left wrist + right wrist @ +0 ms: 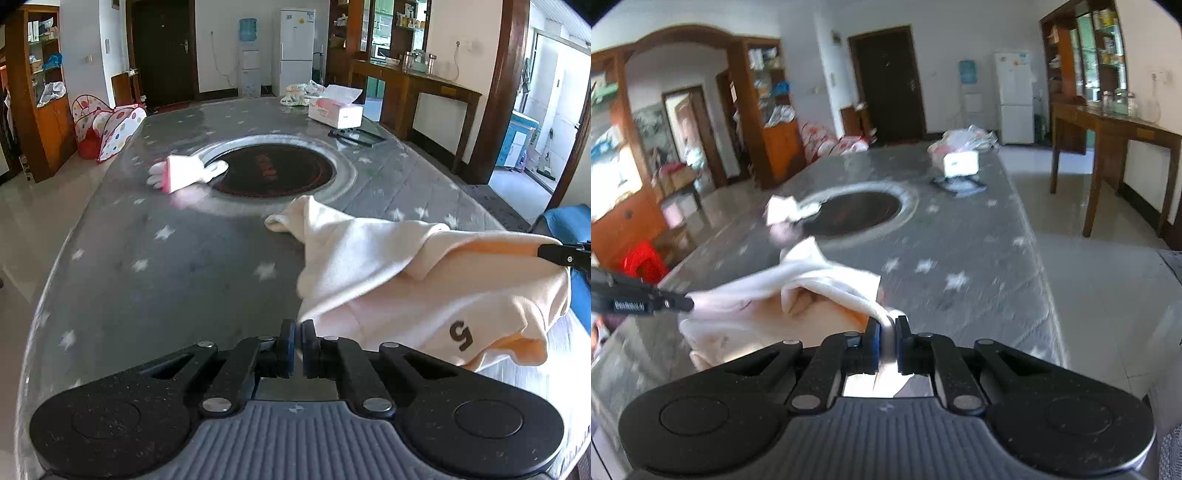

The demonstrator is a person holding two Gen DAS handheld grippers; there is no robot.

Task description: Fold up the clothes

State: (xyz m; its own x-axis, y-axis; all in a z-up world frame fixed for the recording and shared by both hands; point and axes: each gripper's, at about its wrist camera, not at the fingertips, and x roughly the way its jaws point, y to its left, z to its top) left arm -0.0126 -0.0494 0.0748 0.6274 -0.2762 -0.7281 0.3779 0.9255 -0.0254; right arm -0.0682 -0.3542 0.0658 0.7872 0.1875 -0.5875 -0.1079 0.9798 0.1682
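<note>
A cream garment [388,273] with a dark "5" printed on it hangs stretched between my two grippers above the grey star-patterned table [155,266]. One sleeve end trails on the tabletop. In the left wrist view my left gripper [298,328] is shut, with the garment's edge at its fingertips. My right gripper [545,251] grips the far corner at the right edge. In the right wrist view my right gripper [888,325] is shut on a bunched strip of the garment [812,280]. The left gripper [687,304] pinches its other end at the left.
A folded white and pink cloth [184,171] lies beside a round black cooktop [273,170] set in the table. At the far end stand a tissue box [334,110], a plastic bag [299,94] and a flat black item [356,136]. A wooden side table [1115,136] stands to the right.
</note>
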